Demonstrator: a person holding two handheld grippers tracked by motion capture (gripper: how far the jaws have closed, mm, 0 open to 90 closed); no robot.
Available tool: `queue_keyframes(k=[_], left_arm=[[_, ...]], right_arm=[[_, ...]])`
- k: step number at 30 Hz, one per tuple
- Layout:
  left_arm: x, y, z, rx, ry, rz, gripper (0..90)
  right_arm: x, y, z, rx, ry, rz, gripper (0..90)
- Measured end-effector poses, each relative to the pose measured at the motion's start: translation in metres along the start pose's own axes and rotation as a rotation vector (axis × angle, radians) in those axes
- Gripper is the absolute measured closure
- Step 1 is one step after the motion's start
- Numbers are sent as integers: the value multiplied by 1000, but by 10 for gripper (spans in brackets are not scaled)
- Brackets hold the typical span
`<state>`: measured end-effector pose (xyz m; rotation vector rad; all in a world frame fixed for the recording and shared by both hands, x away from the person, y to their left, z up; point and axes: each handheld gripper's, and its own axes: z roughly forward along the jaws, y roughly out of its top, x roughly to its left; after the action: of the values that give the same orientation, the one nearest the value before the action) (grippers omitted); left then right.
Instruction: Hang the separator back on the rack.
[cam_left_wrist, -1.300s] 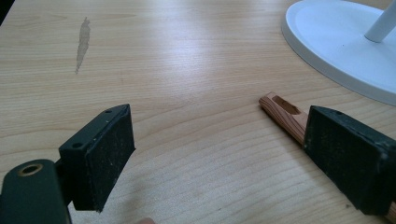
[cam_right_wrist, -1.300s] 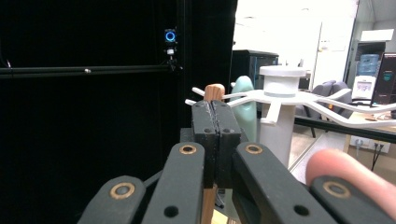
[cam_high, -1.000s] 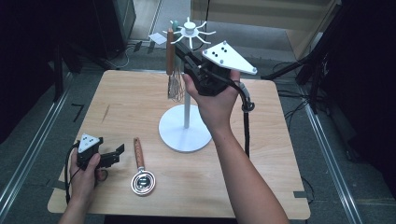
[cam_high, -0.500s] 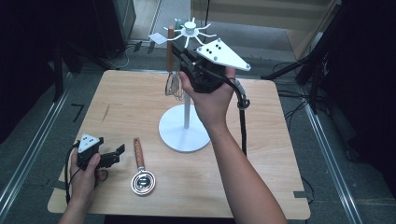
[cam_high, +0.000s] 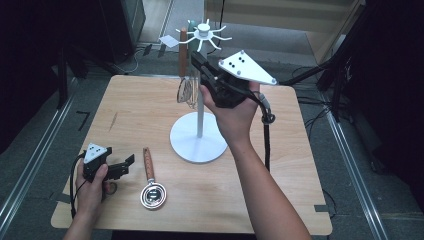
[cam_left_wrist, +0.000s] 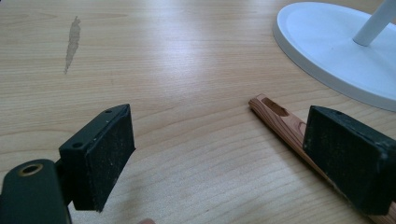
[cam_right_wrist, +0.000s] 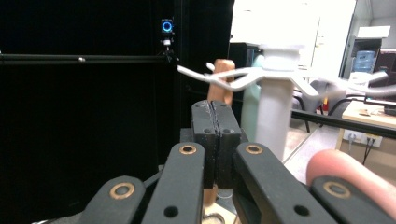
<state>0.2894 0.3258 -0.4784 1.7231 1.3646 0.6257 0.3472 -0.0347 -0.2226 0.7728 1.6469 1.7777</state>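
The right tool (cam_high: 199, 62), clenched on the whisk's wooden handle (cam_high: 183, 45) beside the white rack (cam_high: 203, 35), risked missing the hook and dropping it.

A stand (cam_high: 198, 142) sits in the middle of the tabletop (cam_high: 280, 190). A whisk (cam_high: 185, 75) hangs from a hook at the top of the stand, on its left side. A strainer (cam_high: 151, 187) lies flat on the tabletop, near the front and left of the stand. The left gripper (cam_high: 122, 167) is just left of the strainer. The right gripper (cam_high: 196, 59) is up high, beside the whisk.
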Motion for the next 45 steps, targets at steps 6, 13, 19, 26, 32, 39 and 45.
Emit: queue_keyframes(k=[6, 13, 19, 26, 32, 39, 45], left_arm=[[0, 0, 0, 1, -1, 1, 98], [-1, 0, 1, 1, 3, -1, 98], [-1, 0, 1, 2, 2, -7, 99], [-3, 1, 2, 13, 33, -35, 146], [-5, 3, 2, 23, 2, -62, 174], [-8, 1, 5, 57, 28, -64, 516], [-6, 0, 9, 105, -4, -85, 773]], right_arm=[[-7, -12, -11, 20, -23, -9, 900], [-14, -29, -22, 46, -41, -8, 839], [-16, -43, -27, 89, -58, -6, 676], [-22, -64, -41, 122, -80, 8, 611], [-34, -90, -62, 154, -109, 28, 587], [-50, -121, -85, 189, -155, 38, 566], [-62, -147, -104, 235, -191, 27, 546]])
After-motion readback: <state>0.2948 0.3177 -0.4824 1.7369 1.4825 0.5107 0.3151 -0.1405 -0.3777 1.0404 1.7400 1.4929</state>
